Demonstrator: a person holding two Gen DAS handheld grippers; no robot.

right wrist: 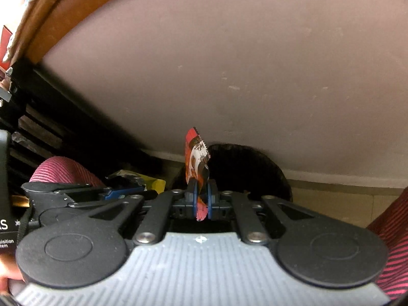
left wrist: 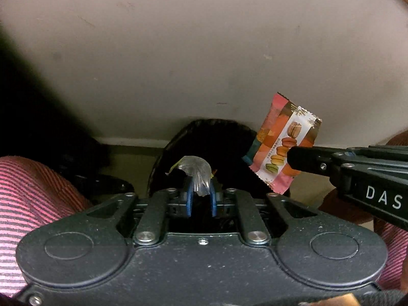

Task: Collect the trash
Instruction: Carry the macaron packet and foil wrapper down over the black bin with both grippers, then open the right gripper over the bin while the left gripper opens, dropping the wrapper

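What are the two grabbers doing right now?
Left gripper: shut on a clear plastic wrapper.
Right gripper: shut on a macaron wrapper.

- Macaron wrapper (left wrist: 280, 148): glossy printed foil-like plastic.
- Clear wrapper (left wrist: 197, 172): thin crinkled transparent film.
- Left gripper (left wrist: 201, 193): matt black plastic, metal screws.
- Tabletop (left wrist: 178, 51): smooth, dull, lightly scuffed.

The black bin's (left wrist: 216, 137) dark mouth lay open below, hemmed by a striped-trousered leg (left wrist: 30, 191) and the table edge (left wrist: 127, 140).
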